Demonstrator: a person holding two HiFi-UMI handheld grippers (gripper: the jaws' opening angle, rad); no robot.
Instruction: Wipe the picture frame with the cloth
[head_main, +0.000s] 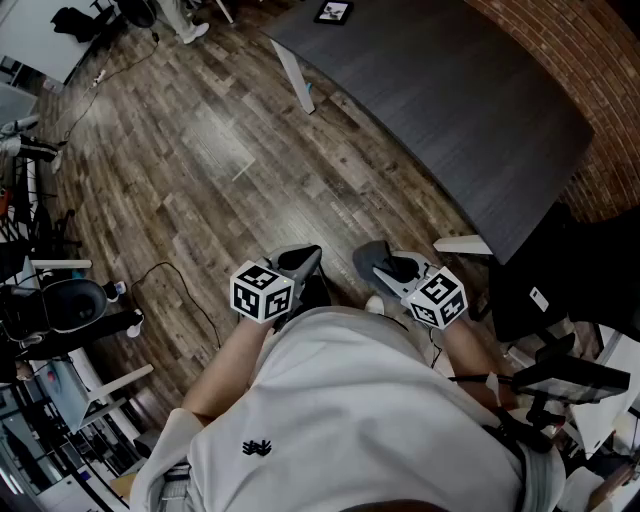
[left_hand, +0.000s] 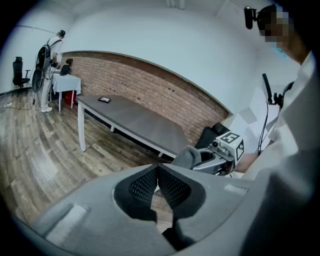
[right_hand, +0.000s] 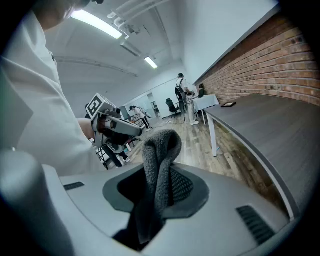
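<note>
Floor (head_main: 200, 150) ran up to the table (head_main: 450, 110) bearing the frame (head_main: 332, 12); short of the table, my left gripper (left_hand: 157, 172) was closed and empty, and my right gripper (right_hand: 161, 167) pinched the cloth (right_hand: 160, 142).

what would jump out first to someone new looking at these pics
The grey cloth pinched in the right hand-held gripper grabs the eye, held low in front of the person beside the shut, empty left hand-held gripper. Beyond them a long dark table runs along the brick wall, with a small picture frame at its far end.
</note>
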